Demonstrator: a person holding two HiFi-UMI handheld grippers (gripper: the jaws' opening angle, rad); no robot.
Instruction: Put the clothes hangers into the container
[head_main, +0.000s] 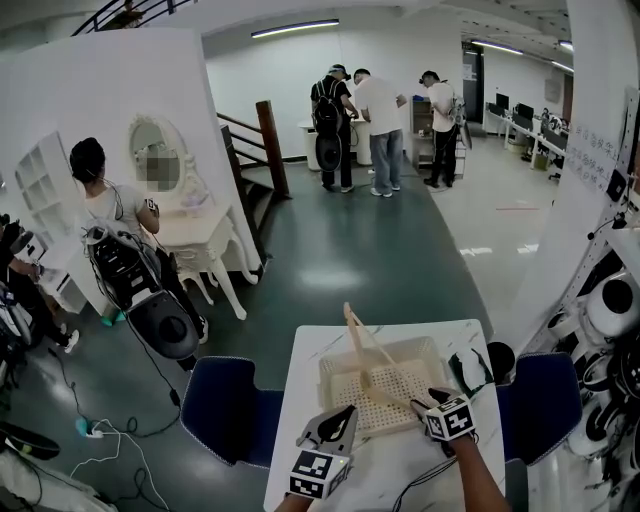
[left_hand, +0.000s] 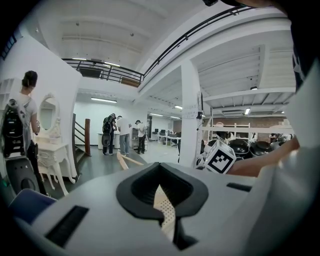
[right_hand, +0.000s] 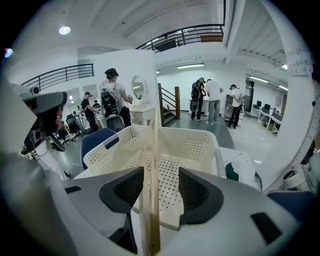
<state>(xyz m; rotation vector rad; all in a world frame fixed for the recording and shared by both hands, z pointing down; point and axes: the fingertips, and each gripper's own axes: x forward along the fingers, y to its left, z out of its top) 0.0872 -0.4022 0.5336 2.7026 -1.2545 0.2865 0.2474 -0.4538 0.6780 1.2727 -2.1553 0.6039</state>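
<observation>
Head view: 1 wooden hanger (head_main: 358, 340) leans inside the cream perforated basket (head_main: 335, 385) on the white table (head_main: 310, 350). Left gripper view: my left tongs (left_hand: 161, 200) are clamped on the basket's wall. Right gripper view: my right tongs (right_hand: 161, 187) gape, released, with the hanger standing between them.

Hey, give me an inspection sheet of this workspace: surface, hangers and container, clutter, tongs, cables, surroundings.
Surface: white table, largely taken up by the basket.
Job's things: cream perforated basket; one wooden hanger leans in it, its end poking up past the far rim.
Clutter: green-and-white item right of the basket.
Tongs: right tongs open, hanger between the jaws, not clamped; left tongs at the basket's near corner, jaws nearly together, grip unclear.
Cables: black cable on the table's near end; white cables on the floor, left.
Surroundings: blue chairs on both sides; people standing at the back.
</observation>
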